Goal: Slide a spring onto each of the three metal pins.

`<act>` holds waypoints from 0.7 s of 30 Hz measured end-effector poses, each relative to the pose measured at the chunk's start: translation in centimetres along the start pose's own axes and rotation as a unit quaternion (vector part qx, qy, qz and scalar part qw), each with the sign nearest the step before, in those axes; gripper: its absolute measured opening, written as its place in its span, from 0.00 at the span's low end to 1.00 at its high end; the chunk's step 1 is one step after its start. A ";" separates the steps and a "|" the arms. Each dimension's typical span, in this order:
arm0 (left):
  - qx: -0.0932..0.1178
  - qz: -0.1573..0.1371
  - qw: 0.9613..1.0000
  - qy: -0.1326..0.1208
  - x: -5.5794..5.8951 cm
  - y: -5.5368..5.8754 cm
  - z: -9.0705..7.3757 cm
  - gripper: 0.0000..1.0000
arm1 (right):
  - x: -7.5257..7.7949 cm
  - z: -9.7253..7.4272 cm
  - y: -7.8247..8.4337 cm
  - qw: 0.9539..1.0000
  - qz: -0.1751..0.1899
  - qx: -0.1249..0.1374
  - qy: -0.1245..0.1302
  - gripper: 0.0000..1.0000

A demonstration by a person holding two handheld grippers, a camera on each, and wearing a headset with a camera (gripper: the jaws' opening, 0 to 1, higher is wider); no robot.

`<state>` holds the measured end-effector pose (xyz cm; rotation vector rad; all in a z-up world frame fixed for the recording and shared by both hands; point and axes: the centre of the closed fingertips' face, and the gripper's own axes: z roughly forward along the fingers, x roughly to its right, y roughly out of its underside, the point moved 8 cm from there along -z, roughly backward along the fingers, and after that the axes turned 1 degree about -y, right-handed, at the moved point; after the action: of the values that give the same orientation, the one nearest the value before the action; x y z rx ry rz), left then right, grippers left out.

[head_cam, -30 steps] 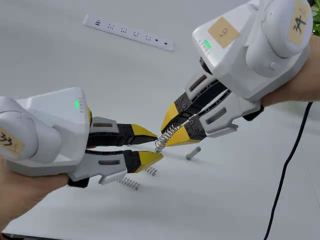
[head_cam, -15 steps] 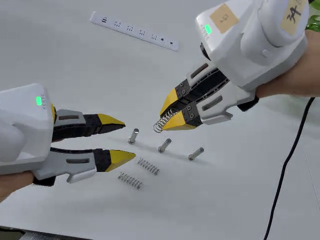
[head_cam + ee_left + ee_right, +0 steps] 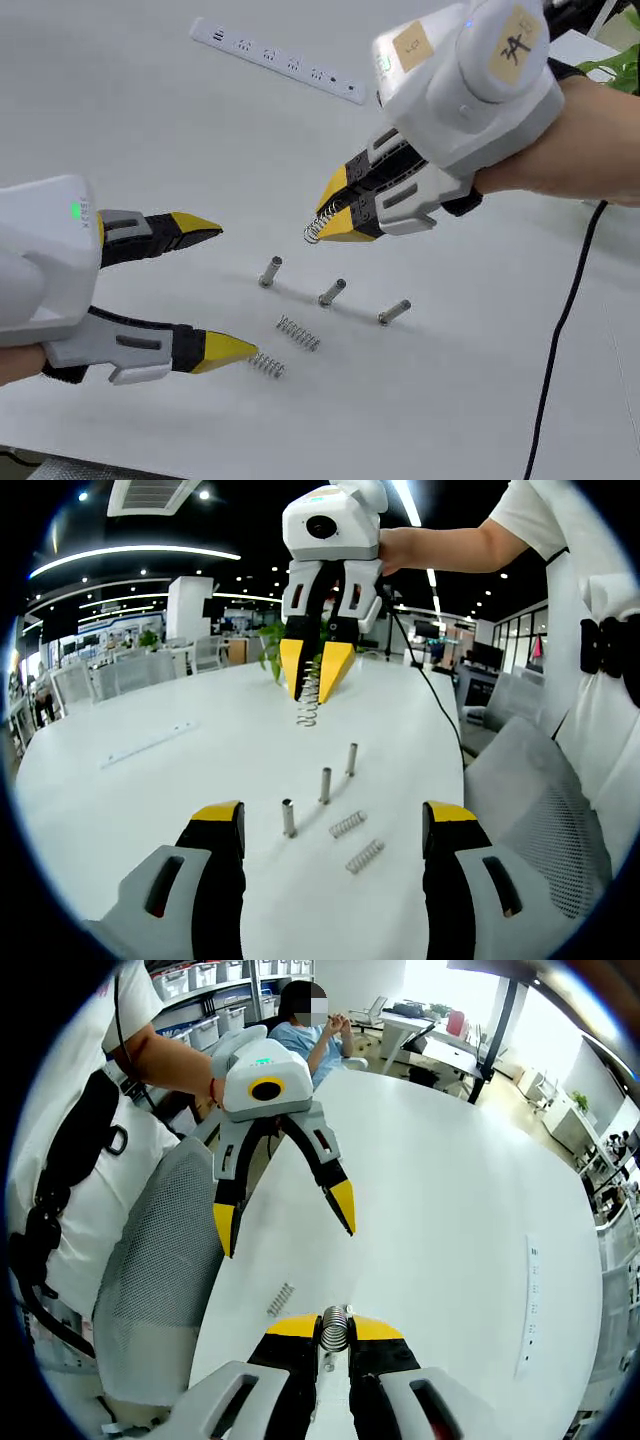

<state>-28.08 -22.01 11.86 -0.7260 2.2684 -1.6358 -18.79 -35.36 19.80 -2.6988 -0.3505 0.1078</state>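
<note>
- Your right gripper [image 3: 330, 222] is closed on a spring [image 3: 318, 230], in the air near the three upright pins [image 3: 332, 292].
- Your left gripper [image 3: 238, 291] stands wide open, empty.
- The spring looks light and bendy: pinch its end gently.

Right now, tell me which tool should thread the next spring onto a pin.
Right. The right tool is shut on a spring and hangs near the upright pins. The left tool is open and empty, and would first need a loose spring.

Bright, even light from ceiling strips [image 3: 130, 555]; soft shadows beside the pins [image 3: 331, 292]. Both gripper views warp at edges.
</note>
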 end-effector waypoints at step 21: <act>0.014 -0.030 0.999 0.026 0.3 1.4 0.6 0.97 | 1.7 5.4 1.1 0.999 0.032 -0.016 -0.005 0.07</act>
<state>-28.45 -22.31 10.41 -0.7596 2.2743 -1.7302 -17.57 -33.73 14.44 -2.7434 -0.2719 0.1349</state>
